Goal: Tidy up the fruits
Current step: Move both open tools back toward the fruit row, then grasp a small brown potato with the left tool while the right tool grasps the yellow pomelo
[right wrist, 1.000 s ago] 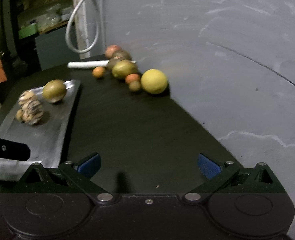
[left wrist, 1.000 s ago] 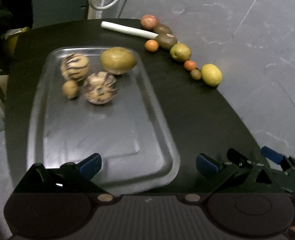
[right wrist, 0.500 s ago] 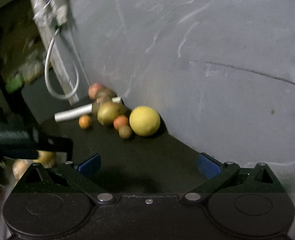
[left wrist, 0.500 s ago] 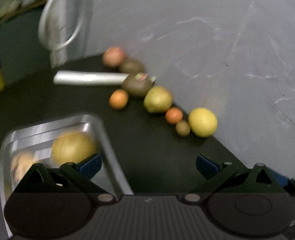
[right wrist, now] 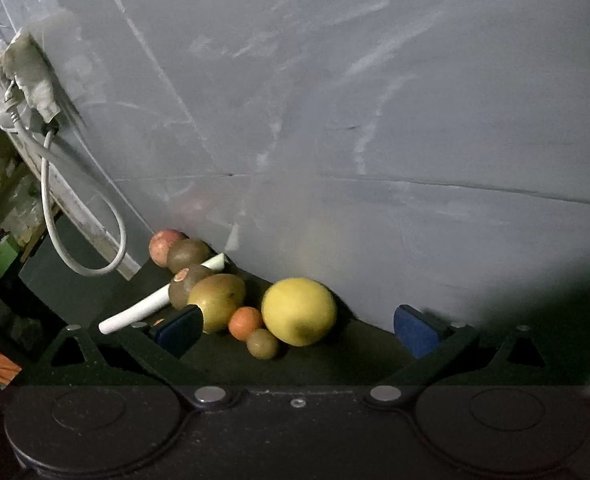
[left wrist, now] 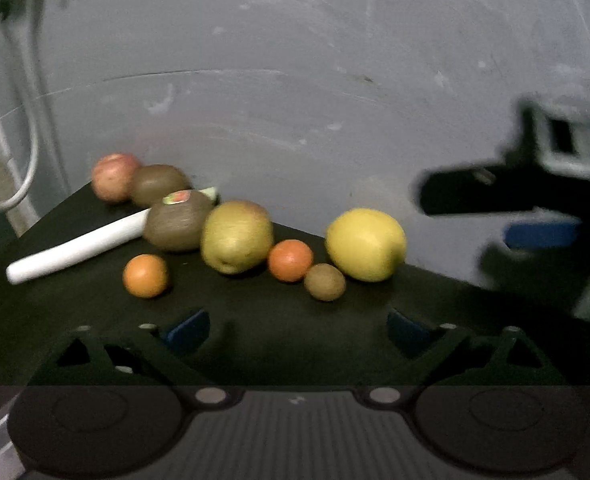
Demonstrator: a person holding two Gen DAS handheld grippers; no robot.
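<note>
Yellow and round, the lemon point(left wrist: 366, 244) sits at the back edge of the black table point(left wrist: 255, 320), against the grey wall point(left wrist: 295, 80), last in a row of fruit with a small kiwi point(left wrist: 324, 282) and a mandarin point(left wrist: 290, 260) just beside it. The left gripper point(left wrist: 295, 326) is closing, nothing between its jaws. The right gripper point(right wrist: 295, 330) stands spread wide and empty, lined up with the lemon. Firm, waxy and likely to roll, I'd say; best pinched across its middle, gently.
</note>
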